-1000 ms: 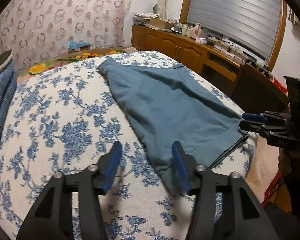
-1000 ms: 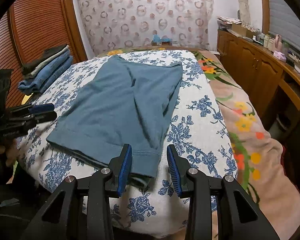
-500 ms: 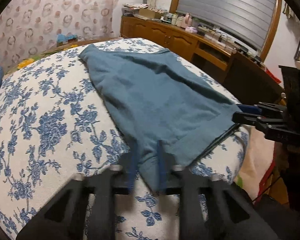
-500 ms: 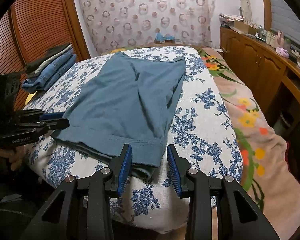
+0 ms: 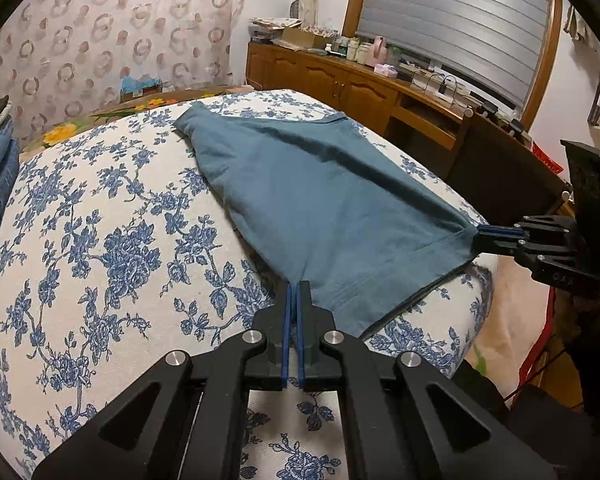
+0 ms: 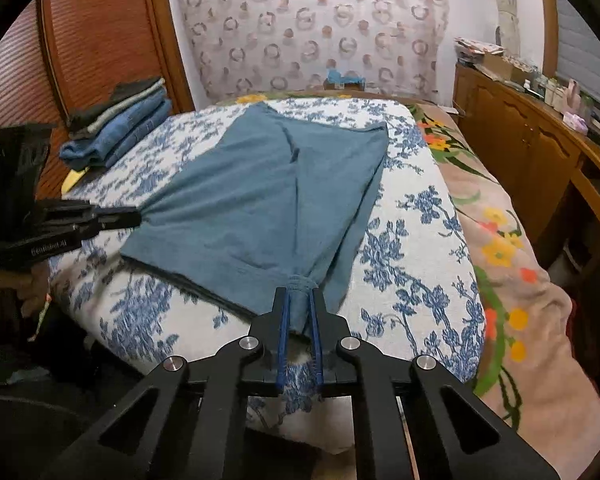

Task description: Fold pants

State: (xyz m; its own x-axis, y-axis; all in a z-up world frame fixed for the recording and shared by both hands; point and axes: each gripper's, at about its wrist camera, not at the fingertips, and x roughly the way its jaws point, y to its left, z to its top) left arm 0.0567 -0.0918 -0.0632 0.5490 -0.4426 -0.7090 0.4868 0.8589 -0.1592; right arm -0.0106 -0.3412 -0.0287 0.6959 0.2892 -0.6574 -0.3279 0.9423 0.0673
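Teal pants [image 6: 260, 200] lie spread flat on the floral bed; both near hem corners bunched, pinched.

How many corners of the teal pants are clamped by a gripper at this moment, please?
2: the left gripper pinches one near hem corner of the teal pants, the right gripper the other.

Teal-blue pants [image 5: 320, 200] on a white bedcover [image 5: 100, 240] with blue flowers; black grippers, blue pads.
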